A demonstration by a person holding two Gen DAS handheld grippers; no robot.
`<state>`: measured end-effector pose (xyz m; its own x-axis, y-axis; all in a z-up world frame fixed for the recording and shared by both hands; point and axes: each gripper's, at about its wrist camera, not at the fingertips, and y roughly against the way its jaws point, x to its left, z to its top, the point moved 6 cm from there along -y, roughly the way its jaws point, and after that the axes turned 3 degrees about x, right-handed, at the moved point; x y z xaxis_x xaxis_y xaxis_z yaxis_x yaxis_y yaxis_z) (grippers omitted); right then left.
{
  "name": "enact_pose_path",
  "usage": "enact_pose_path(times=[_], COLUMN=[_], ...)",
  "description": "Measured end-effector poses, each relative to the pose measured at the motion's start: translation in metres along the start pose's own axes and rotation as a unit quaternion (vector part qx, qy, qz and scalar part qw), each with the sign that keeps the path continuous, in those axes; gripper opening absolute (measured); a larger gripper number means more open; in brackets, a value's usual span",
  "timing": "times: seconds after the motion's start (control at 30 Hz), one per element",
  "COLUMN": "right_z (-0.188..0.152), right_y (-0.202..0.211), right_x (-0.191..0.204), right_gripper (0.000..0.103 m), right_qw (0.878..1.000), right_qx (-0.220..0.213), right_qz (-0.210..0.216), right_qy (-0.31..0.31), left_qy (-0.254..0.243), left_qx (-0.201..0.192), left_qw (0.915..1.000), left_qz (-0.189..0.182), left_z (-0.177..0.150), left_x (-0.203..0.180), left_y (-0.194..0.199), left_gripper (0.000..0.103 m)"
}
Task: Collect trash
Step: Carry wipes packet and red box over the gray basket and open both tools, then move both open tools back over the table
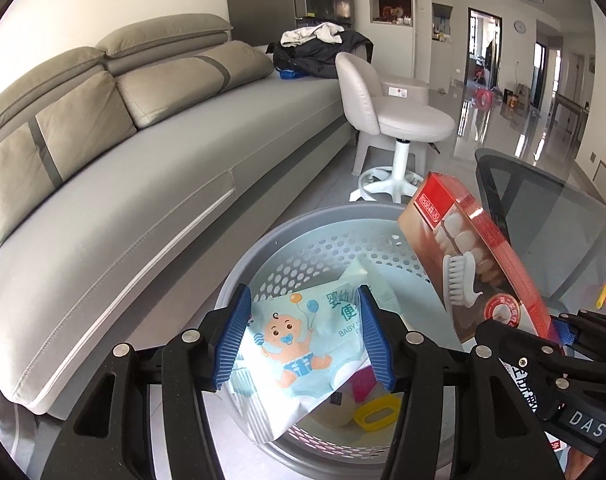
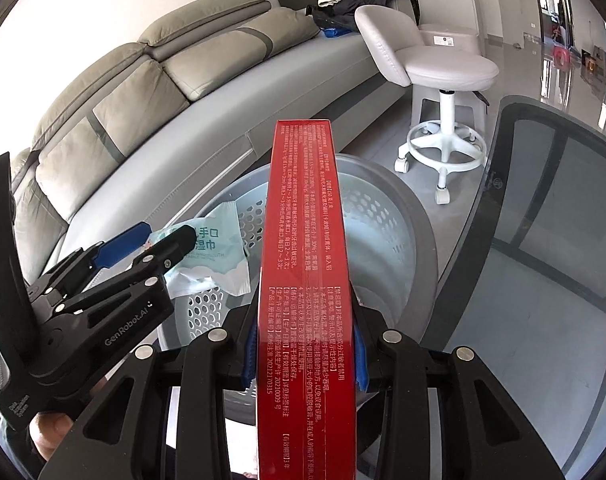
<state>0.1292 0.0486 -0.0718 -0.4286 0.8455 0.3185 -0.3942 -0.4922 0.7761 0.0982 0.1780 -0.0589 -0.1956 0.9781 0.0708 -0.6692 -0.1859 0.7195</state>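
Observation:
My left gripper (image 1: 303, 340) is shut on a light-blue baby wipes pack (image 1: 299, 344) and holds it over the grey perforated basket (image 1: 303, 236). The pack also shows in the right wrist view (image 2: 211, 256), held by the left gripper (image 2: 159, 240). My right gripper (image 2: 305, 344) is shut on a red toothpaste box (image 2: 303, 280), held upright over the basket's (image 2: 383, 216) near rim. The box also shows at right in the left wrist view (image 1: 475, 264). A yellow ring (image 1: 377, 412) and a pink item (image 1: 363, 386) lie in the basket.
A grey sofa (image 1: 123, 184) runs along the left, with clothes (image 1: 323, 48) piled at its far end. A white swivel stool (image 1: 395, 128) stands beyond the basket. A dark mesh office chair (image 2: 551, 216) stands right of it.

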Motion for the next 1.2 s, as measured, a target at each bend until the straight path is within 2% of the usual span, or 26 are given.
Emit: enact_pose_path(times=[0.07, 0.1, 0.17, 0.2, 0.37, 1.2], right_z=[0.0, 0.001, 0.002, 0.003, 0.005, 0.001], right_y=[0.001, 0.002, 0.004, 0.006, 0.015, 0.022], right_x=[0.001, 0.001, 0.001, 0.001, -0.003, -0.013], right_gripper=[0.035, 0.04, 0.057, 0.066, 0.066, 0.066], right_qw=[1.0, 1.0, 1.0, 1.0, 0.999, 0.999], right_qx=[-0.001, -0.003, -0.009, -0.018, -0.036, -0.044], right_qz=[0.001, 0.001, 0.001, 0.0, 0.002, -0.005], right_qy=[0.002, 0.003, 0.003, 0.001, -0.007, -0.02], left_qy=[0.003, 0.005, 0.01, 0.013, 0.017, 0.021], left_qx=[0.001, 0.001, 0.002, 0.002, -0.001, -0.006], left_qw=[1.0, 1.0, 0.9999, 0.9999, 0.9999, 0.9998], left_qz=[0.0, 0.001, 0.003, 0.004, 0.005, -0.002], left_z=[0.0, -0.001, 0.0, 0.0, 0.001, 0.0], left_x=[0.001, 0.002, 0.003, 0.005, 0.006, 0.004], left_y=[0.0, 0.0, 0.0, 0.001, 0.002, 0.005], left_gripper=[0.052, 0.054, 0.062, 0.07, 0.071, 0.071])
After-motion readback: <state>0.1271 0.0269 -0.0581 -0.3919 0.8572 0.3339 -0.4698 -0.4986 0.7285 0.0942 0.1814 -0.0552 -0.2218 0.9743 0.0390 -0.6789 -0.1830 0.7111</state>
